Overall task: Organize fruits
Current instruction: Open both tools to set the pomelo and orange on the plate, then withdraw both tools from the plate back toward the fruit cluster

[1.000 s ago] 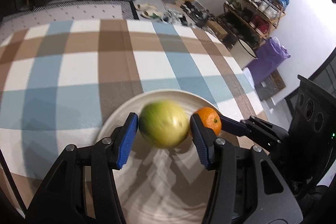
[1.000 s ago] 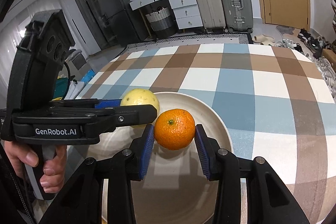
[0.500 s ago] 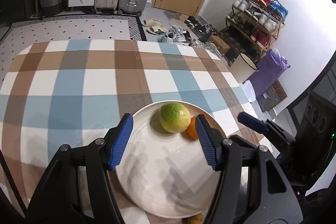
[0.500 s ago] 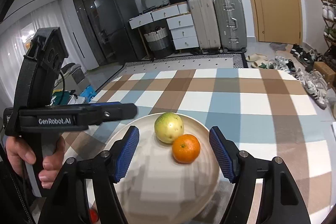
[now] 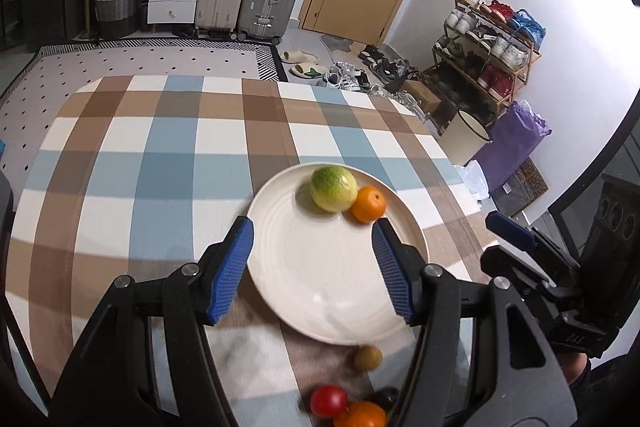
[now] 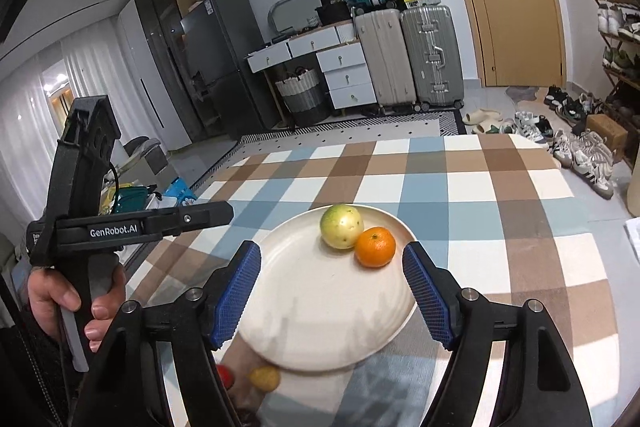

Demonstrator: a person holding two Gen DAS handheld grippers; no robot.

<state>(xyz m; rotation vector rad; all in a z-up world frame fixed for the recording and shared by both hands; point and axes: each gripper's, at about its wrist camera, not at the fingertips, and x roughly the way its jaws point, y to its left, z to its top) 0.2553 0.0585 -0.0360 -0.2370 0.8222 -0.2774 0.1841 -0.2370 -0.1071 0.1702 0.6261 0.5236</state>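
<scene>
Resting on a checked tablecloth (image 5: 168, 163), a cream plate (image 5: 320, 279) holds 2 fruits at its far side: a green-yellow guava (image 5: 333, 188) and an orange (image 5: 369, 204), touching each other. On the cloth just beside the plate's near rim lie a small yellow-brown fruit (image 5: 368, 357), a red tomato (image 5: 329, 401) and a second orange (image 5: 360, 415); a dark item next to them is too blurred to identify. The left gripper (image 5: 312, 263) hangs over the plate with jaws spread wide, holding nothing. The right gripper (image 6: 332, 291) is likewise wide and empty, its blue pads (image 6: 236, 293) flanking the plate's near half.
</scene>
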